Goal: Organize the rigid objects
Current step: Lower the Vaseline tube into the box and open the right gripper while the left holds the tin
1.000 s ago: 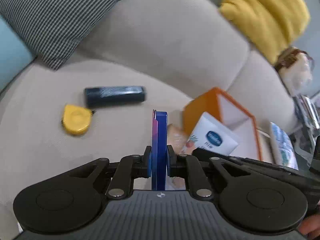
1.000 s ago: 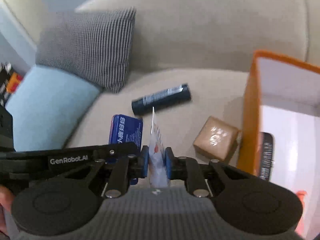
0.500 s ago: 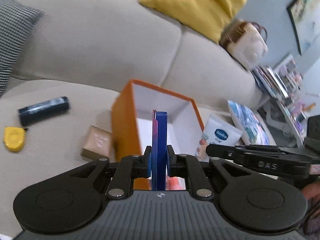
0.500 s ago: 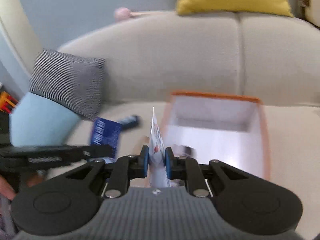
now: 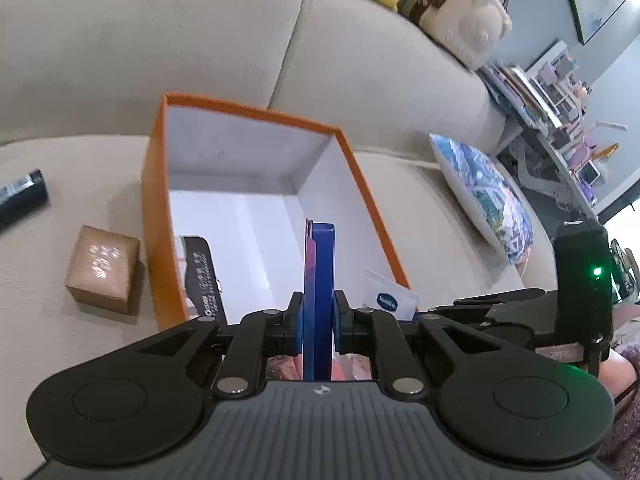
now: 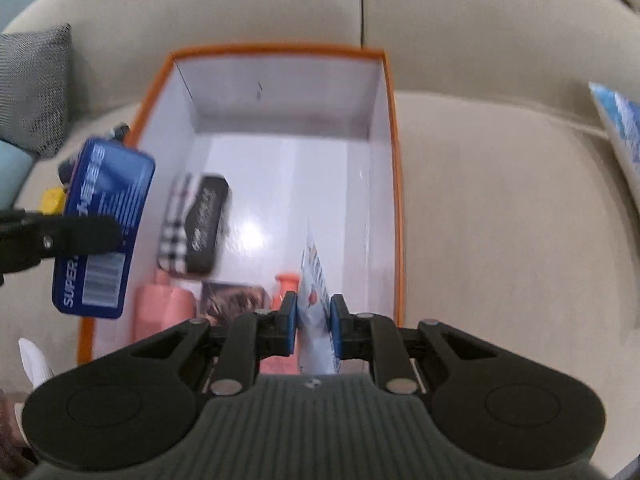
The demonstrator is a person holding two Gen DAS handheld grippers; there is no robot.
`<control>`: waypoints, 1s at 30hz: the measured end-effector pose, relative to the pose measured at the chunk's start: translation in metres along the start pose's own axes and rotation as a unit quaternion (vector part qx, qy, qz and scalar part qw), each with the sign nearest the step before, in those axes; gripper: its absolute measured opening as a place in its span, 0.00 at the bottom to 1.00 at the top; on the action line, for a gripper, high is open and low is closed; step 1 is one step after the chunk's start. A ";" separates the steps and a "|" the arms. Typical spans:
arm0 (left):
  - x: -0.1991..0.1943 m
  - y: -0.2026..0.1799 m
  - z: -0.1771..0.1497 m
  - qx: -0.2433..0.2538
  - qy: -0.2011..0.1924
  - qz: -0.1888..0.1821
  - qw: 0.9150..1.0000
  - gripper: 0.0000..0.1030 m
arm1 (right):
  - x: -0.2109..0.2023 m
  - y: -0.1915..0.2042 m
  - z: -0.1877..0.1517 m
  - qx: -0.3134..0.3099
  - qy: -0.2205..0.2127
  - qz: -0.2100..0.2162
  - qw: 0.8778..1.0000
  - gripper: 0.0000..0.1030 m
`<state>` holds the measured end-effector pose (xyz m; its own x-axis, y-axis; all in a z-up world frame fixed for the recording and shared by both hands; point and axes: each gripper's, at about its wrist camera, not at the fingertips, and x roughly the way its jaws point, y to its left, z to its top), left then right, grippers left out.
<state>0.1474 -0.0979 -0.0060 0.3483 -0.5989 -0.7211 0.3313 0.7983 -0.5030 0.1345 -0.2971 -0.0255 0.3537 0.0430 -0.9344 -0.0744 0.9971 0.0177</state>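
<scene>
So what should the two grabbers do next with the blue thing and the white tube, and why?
Probably lower both a little and let go inside the orange box. The right hand-held gripper holds the white tube already above the box's bare white floor. The left hand-held gripper grips the blue tin near the box's left wall, beside the plaid case, so it may need to shift inward first.

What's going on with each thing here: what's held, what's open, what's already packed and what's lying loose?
Left gripper: shut on the blue tin.
Blue tin: held on edge at the box.
Right gripper: shut on the white tube.
White tube: held over the box.
Orange box: open, lidless.
Plaid case: lying inside the box.
Brown cube: loose on the sofa, beside the box.
</scene>
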 end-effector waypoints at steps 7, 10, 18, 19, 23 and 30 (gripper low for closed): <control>0.019 0.012 -0.001 -0.006 0.019 -0.002 1.000 0.14 | 0.036 0.009 0.004 -0.021 0.026 -0.017 0.999 0.17; 0.023 0.014 0.002 -0.007 0.021 -0.004 1.000 0.14 | 0.051 0.012 0.010 -0.026 0.036 -0.023 0.999 0.17; 0.034 0.019 0.004 -0.009 0.028 -0.010 1.000 0.14 | 0.075 0.020 0.014 -0.052 0.050 -0.029 0.997 0.18; 0.035 0.019 0.003 -0.008 0.029 -0.010 0.999 0.14 | 0.077 0.019 0.013 -0.050 0.053 -0.028 0.997 0.18; 0.038 0.019 0.002 -0.006 0.035 -0.009 0.999 0.14 | 0.073 0.015 0.012 -0.040 0.055 -0.013 0.998 0.20; 0.039 0.023 0.001 -0.011 0.039 -0.005 0.999 0.14 | 0.069 0.011 0.009 -0.023 0.056 0.012 0.998 0.24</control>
<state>0.1693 -0.1031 -0.0446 0.2752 -0.6013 -0.7502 0.3151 0.7936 -0.5205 0.1667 -0.2823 -0.0869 0.2451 0.0561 -0.9679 -0.1252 0.9918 0.0258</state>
